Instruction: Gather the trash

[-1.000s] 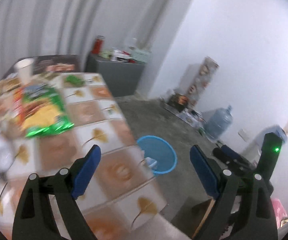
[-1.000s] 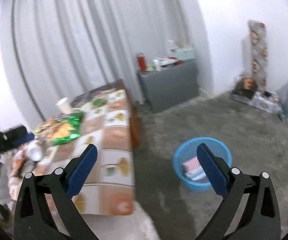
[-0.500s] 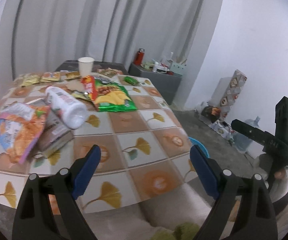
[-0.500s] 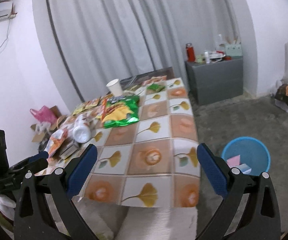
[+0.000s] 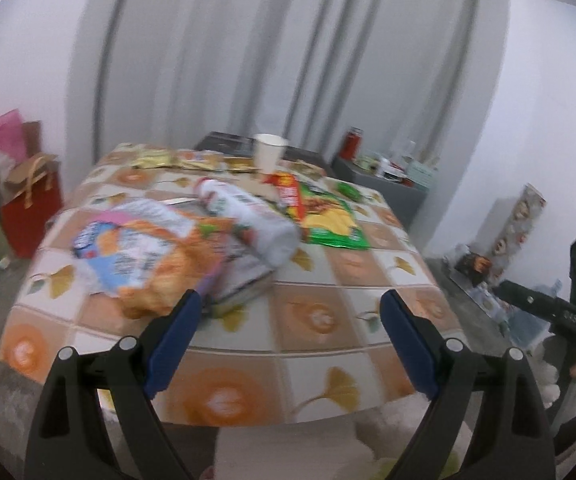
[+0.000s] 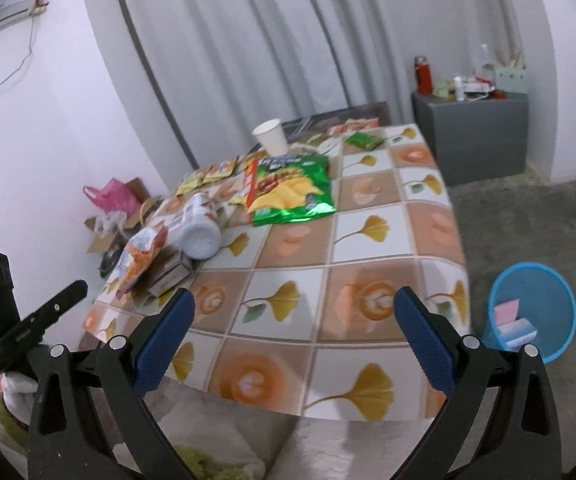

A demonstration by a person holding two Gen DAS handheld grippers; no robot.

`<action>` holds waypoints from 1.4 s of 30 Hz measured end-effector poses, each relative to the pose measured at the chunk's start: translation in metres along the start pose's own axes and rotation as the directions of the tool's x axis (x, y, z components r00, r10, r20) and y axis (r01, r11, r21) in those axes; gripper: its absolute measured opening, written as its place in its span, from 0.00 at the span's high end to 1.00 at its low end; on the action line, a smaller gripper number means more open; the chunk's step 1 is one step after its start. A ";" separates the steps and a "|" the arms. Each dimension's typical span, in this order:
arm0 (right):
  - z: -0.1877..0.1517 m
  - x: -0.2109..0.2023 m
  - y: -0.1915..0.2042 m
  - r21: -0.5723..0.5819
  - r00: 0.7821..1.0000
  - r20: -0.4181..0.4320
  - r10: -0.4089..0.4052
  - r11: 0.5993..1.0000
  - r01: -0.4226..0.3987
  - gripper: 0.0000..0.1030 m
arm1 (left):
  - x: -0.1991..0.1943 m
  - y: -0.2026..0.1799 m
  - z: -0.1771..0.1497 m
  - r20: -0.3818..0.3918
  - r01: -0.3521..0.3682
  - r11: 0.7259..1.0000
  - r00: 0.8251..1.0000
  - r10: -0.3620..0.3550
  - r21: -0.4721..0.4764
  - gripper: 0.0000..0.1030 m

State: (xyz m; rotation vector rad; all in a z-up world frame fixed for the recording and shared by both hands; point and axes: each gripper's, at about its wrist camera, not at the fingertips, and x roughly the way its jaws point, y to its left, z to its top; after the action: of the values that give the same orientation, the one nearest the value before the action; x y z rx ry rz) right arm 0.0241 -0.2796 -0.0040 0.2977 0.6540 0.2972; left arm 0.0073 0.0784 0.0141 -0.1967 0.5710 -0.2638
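Litter covers the far-left half of the table draped in a tiled oilcloth with ginkgo-leaf print [image 6: 368, 240]: a crumpled orange-and-white snack bag [image 5: 143, 252] lies nearest me, propped over a small flat carton, with a white plastic bottle [image 5: 247, 220] on its side just beyond it and a green-and-yellow crisp packet [image 6: 288, 188] flat farther back, a white paper cup [image 6: 271, 136] standing upright behind that. The bottle's long axis runs diagonally, its base toward the near right and its cap toward the far left. From my left gripper [image 5: 288, 316] the snack bag sits just ahead and to the left of the blue-padded fingers, so I judge that hand the nearer one for a first pick; my right gripper [image 6: 294, 320] hovers over the bare near edge of the cloth, well apart from any wrapper. Both sets of fingers are spread wide and hold nothing, touching nothing. The blue mesh plastic wastebasket [image 6: 536, 304], already holding some pink and pale paper, stands on the grey floor off the table's right corner, on the right gripper's side.
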 end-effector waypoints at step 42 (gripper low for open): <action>0.112 0.136 0.054 -0.130 0.995 -0.080 -0.056 0.990 0.045 0.13 | 0.114 0.077 0.156 -0.142 0.078 0.987 0.985 -0.098 -0.143 0.26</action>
State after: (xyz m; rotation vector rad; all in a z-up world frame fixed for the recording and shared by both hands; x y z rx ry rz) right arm 0.1881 -0.2013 0.0257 0.1462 0.7206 0.3032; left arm 0.2010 0.1343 0.0650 -0.3382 0.7305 -0.3273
